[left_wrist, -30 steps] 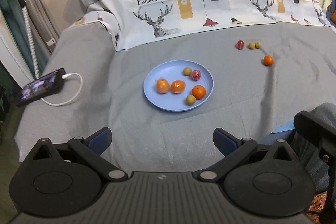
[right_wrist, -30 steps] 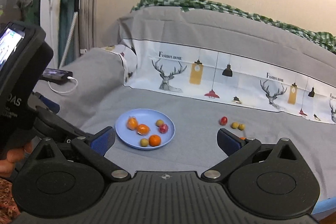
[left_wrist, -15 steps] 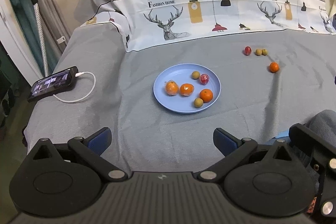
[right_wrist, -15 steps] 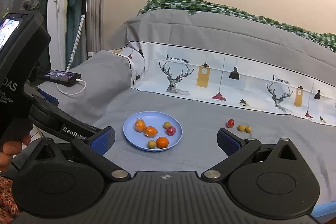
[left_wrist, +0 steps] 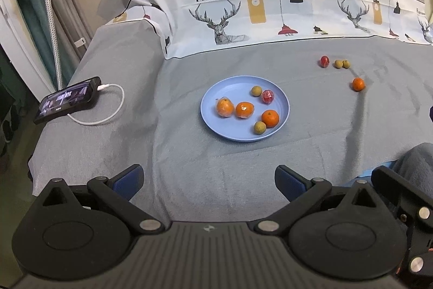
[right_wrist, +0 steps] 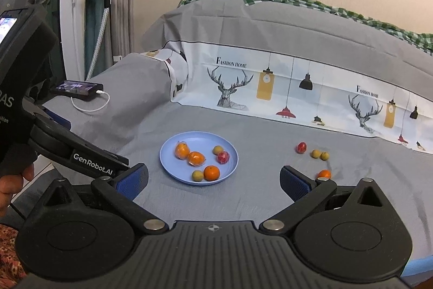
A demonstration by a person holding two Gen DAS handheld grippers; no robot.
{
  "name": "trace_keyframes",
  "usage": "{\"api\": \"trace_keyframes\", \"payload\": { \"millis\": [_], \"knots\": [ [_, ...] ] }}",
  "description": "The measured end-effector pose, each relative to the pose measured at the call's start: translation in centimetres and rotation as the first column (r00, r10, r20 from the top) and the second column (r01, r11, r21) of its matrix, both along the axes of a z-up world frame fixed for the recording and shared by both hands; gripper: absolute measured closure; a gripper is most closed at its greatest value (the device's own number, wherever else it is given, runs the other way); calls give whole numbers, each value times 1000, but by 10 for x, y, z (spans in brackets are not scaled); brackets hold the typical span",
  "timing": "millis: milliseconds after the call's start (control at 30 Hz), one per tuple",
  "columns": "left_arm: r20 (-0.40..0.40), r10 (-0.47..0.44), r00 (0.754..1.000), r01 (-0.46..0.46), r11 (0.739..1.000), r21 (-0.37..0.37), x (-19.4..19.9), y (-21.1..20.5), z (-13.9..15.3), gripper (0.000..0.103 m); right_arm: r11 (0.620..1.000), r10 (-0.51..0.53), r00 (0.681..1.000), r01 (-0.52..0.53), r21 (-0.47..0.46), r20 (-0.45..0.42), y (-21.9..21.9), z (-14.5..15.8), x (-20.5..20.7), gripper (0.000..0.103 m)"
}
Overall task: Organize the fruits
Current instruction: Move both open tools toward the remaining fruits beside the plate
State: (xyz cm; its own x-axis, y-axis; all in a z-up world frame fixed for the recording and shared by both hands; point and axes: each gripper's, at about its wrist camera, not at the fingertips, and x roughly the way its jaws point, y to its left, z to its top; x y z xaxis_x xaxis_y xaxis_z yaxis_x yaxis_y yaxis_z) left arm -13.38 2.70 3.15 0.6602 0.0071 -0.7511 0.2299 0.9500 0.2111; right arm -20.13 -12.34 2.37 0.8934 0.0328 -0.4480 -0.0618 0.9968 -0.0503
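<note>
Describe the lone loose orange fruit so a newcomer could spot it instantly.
Find the blue plate on the grey bedsheet. To its right four fruits lie loose on the sheet: three in a row and an orange fruit nearer the camera. It is the only orange one off the plate.

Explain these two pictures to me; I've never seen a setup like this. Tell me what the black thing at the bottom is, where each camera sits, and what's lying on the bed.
No robot here: a person holds one hand-held claw in each hand. Each picture comes from a camera mounted on a claw, looking forward along its two blue-padded fingers. One shows the left claw, the other the right claw. Both are open and hold nothing.

On the grey bedsheet lies a blue plate with six small fruits. Four more lie loose to its right: a red fruit, two yellow-green fruits and a small orange. A phone on a white cable lies at the left.
</note>
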Motion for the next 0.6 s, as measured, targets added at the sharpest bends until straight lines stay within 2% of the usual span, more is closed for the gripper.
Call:
{"api": "trace_keyframes", "payload": {
  "millis": [367,500,600],
  "knots": [
    [-30,9,1000,-8,1000,20,12,-1,-8,0,999,34,999,-34,13,-35,-1,-11,16,1],
    [-50,2,999,0,999,46,20,-8,-15,0,1000,23,1000,-22,21,-18,-5,-16,22,1],
    [-65,13,998,-11,999,40,29,-12,-16,0,999,8,999,-6,40,-44,-10,-23,32,1]
  ]
}}
